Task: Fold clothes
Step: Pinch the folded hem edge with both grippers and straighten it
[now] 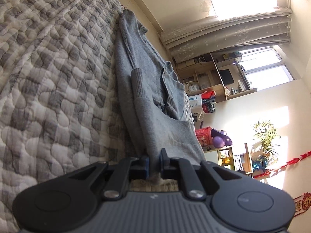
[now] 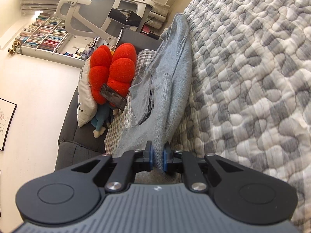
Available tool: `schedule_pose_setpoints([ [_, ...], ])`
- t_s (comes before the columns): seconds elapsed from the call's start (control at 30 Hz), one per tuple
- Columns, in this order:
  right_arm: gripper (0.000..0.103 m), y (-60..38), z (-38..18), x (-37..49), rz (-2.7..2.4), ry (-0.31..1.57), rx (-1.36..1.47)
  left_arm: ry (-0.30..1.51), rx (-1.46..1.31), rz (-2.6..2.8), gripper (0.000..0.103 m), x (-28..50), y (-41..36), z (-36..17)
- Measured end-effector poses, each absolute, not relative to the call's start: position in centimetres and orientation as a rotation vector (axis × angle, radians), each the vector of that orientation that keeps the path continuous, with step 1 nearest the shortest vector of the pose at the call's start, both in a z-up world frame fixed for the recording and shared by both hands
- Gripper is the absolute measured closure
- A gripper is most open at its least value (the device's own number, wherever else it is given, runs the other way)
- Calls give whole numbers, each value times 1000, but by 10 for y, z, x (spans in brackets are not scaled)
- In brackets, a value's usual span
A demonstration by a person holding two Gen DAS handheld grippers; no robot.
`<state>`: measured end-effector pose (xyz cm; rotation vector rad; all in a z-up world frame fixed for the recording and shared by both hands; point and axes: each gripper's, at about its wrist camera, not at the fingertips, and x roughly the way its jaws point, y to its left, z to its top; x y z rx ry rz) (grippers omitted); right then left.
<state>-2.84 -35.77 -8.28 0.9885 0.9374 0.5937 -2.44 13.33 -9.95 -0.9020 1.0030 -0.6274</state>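
Lower centre of the left wrist view: left gripper (image 1: pixel 155 162) pinching a bunched edge of the grey sweater (image 1: pixel 155 89) between blue pads, cloth squeezed into the narrow gap. Lower centre of the right wrist view: right gripper (image 2: pixel 157 160) likewise clamped on an edge of the same sweater (image 2: pixel 167 73), fabric pinched tight between the pads.

Just beyond each gripper: sweater running straight away up the frame, long axis in line with the fingers, stretched as a narrow band towards the upper middle. Lying against the quilted grey-and-white bedspread (image 1: pixel 54 62), which fills the left of the left view and the right of the right view (image 2: pixel 252 68). A ribbed cuff and a folded sleeve showing mid-frame on top of the body panel. Both grippers equally engaged, neither plainly nearer the garment; each view looking along the cloth from its own end or corner, probably opposite ones. Likely next: carrying the held edge along that long axis over the rest, which calls for keeping both pinches level so the band does not twist.

Farther off: red cushion (image 2: pixel 112 68) and white pillow (image 2: pixel 85 97) in the left middle of the right view; curtains (image 1: pixel 223 33) and window in the upper right of the left view.
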Motion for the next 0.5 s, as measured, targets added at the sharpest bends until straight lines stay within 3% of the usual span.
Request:
schedule_pose_setpoints([
  [0.27, 90, -364, -92, -63, 590, 955, 1009, 1027, -847, -646, 93, -61, 135, -104],
  [0.4, 84, -367, -105, -66, 578, 959, 1013, 1021, -759, -636, 92, -65, 130, -114],
  [0.5, 84, -373, -107, -70, 577, 943, 993, 992, -725, -655, 88, -64, 133, -108],
])
